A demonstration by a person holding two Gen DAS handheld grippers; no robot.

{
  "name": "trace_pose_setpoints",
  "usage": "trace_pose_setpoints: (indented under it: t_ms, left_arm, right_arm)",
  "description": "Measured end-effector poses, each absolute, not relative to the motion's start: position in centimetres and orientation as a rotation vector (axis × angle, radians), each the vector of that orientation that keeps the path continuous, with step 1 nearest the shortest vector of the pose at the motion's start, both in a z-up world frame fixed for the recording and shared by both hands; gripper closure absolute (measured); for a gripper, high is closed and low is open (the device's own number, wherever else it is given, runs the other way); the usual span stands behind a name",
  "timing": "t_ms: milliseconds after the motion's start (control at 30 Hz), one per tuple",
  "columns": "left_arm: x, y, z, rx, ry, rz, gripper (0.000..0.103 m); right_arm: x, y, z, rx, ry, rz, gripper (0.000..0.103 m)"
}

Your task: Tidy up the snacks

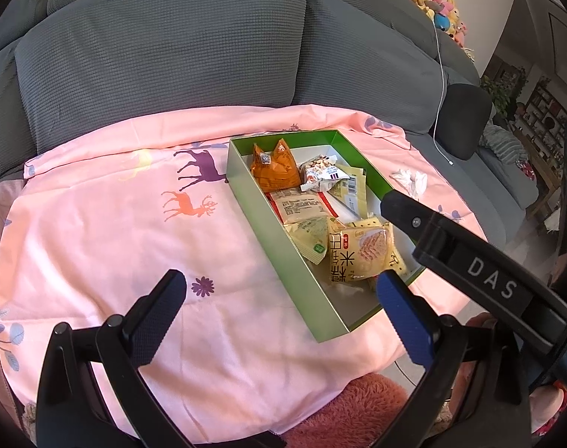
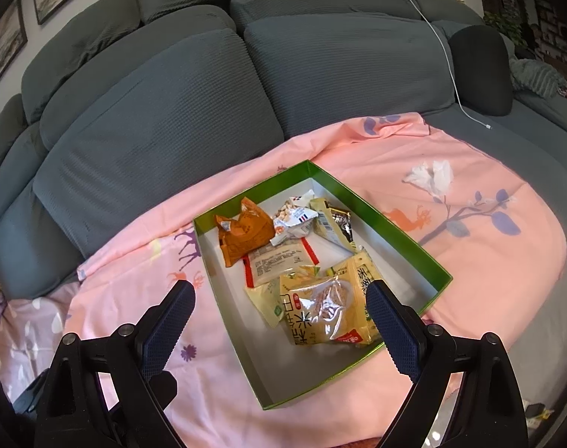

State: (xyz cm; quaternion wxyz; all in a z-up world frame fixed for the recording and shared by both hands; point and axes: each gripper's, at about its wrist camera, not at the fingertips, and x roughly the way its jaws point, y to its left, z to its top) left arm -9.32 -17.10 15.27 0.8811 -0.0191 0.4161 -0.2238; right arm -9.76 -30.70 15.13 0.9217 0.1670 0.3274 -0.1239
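A green box (image 1: 242, 186) (image 2: 402, 224) with a white floor sits on a pink deer-print cloth (image 1: 96, 231) (image 2: 488, 261). Inside lie several snack packets: an orange packet (image 1: 274, 168) (image 2: 242, 233), a white nut packet (image 1: 320, 173) (image 2: 292, 218), a flat red-edged packet (image 1: 298, 205) (image 2: 279, 261) and a yellow rice-cake packet (image 1: 358, 254) (image 2: 328, 310). My left gripper (image 1: 279, 287) is open and empty, just before the box's near left wall. My right gripper (image 2: 279, 298) is open and empty above the box's near end; its arm (image 1: 470, 261) shows in the left wrist view.
A grey sofa (image 1: 164, 59) (image 2: 208, 86) backs the cloth. A crumpled white tissue (image 1: 410, 179) (image 2: 432, 177) lies right of the box. A white charging cable (image 1: 441, 86) (image 2: 451, 63) hangs over the sofa. Plush toys (image 1: 440, 7) sit at the far right.
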Motion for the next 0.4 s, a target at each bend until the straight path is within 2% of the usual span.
trace_pose_setpoints:
  t_ms: [400]
  left_arm:
    - [-9.13,-16.91,15.15,-0.041,0.879,-0.470,0.001]
  right_arm:
    - [-9.62,-30.54,15.12,0.331,0.680,-0.266,0.010]
